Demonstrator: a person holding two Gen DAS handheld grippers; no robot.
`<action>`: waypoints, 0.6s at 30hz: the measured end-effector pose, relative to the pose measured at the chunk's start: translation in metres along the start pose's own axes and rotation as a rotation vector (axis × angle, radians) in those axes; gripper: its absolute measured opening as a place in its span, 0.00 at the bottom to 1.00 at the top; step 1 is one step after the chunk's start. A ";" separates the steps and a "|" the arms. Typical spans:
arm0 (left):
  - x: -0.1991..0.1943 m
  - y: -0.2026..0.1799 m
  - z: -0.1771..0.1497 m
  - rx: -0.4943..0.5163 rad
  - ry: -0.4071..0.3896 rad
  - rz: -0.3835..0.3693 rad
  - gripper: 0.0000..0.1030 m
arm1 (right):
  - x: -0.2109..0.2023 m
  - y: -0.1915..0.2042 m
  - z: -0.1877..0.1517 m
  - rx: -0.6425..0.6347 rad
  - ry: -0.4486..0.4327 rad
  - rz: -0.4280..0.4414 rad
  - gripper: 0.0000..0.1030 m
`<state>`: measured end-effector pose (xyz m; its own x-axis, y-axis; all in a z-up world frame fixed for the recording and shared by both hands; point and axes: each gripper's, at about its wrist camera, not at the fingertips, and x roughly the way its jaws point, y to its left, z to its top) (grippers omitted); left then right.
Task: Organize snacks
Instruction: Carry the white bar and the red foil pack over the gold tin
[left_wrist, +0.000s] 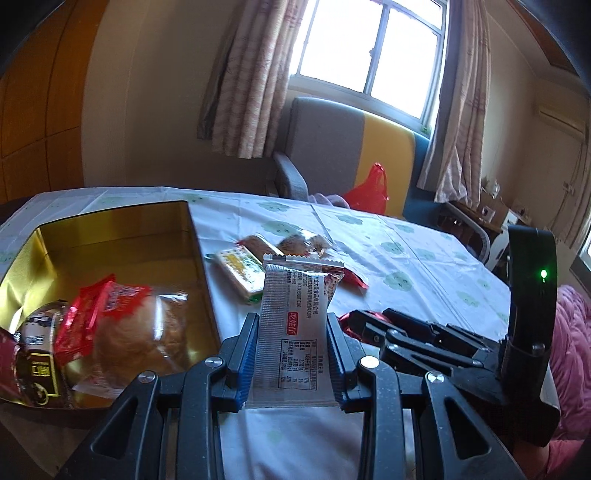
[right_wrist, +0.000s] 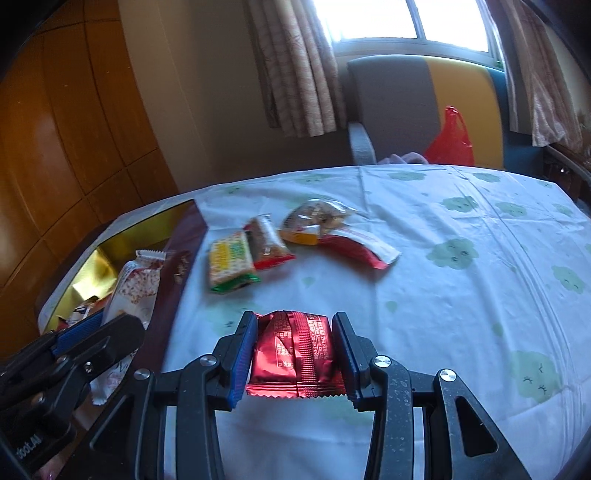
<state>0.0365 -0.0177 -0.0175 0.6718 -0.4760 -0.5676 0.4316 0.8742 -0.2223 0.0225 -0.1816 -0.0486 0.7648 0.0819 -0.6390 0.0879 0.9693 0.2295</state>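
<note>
Surface (right_wrist: 443, 295) draped in a white cloth printed with pale green cloud shapes, creased along fold lines. Armchair (left_wrist: 325, 140) set at the far edge, back panelled in grey, yellow and blue, grey armrest toward the left. Red plastic bag (left_wrist: 369, 190) propped on the seat. Window (left_wrist: 369, 48) behind the chair, brightly lit, framed by patterned beige curtains (left_wrist: 251, 74) hung at both sides. Orange-brown wooden panelling (right_wrist: 55, 147) along the left wall. Pink quilted fabric (left_wrist: 569, 354) bunched at the right edge. Cluttered shelf or side table (left_wrist: 480, 210) beyond the far right corner, contents too small to identify.
</note>
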 end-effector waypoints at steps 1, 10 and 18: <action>-0.004 0.006 0.002 -0.011 -0.008 0.005 0.34 | 0.000 0.005 0.001 -0.008 0.003 0.010 0.41; -0.032 0.067 0.014 -0.107 -0.073 0.093 0.34 | -0.004 0.058 0.009 -0.081 0.004 0.107 0.41; -0.040 0.136 0.015 -0.217 -0.078 0.202 0.34 | 0.002 0.092 0.014 -0.130 0.018 0.158 0.41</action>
<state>0.0773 0.1185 -0.0126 0.7788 -0.2893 -0.5566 0.1519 0.9478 -0.2802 0.0414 -0.0955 -0.0186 0.7510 0.2386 -0.6157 -0.1163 0.9656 0.2324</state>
